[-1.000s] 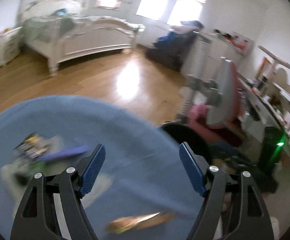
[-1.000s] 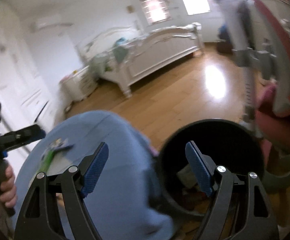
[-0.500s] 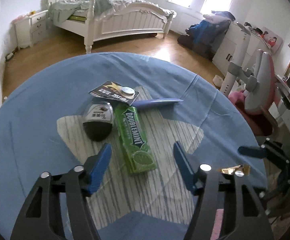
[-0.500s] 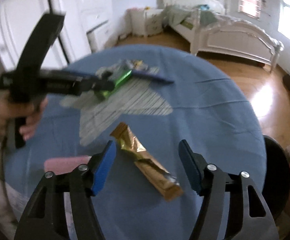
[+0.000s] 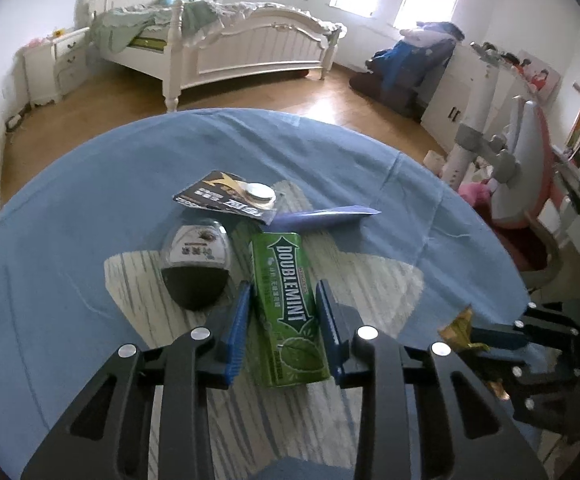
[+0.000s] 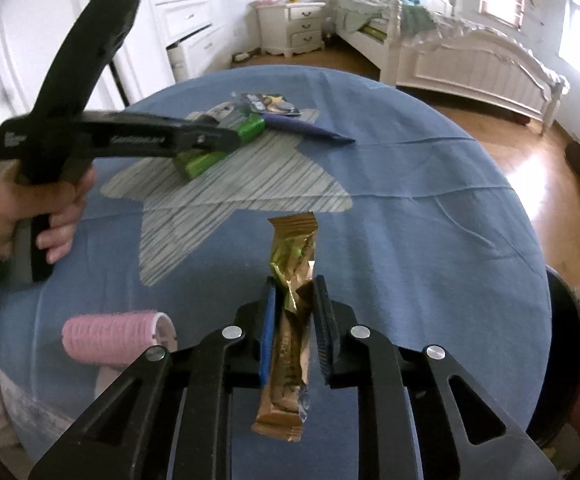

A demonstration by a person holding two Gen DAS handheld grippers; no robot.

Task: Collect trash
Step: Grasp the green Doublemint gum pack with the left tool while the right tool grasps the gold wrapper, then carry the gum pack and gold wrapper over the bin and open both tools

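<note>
Closing: left tool (image 5: 284,318) around gum pack (image 5: 288,312), right tool (image 6: 294,320) around gold wrapper (image 6: 291,320)

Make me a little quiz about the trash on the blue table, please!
1. Which gripper has the green gum pack between its fingers?
2. True or false: the gold wrapper sits between the right gripper's fingers.
3. What pink thing lies near the table's edge?

Key:
1. The left gripper, jaws closing.
2. True.
3. A pink hair roller.
</note>
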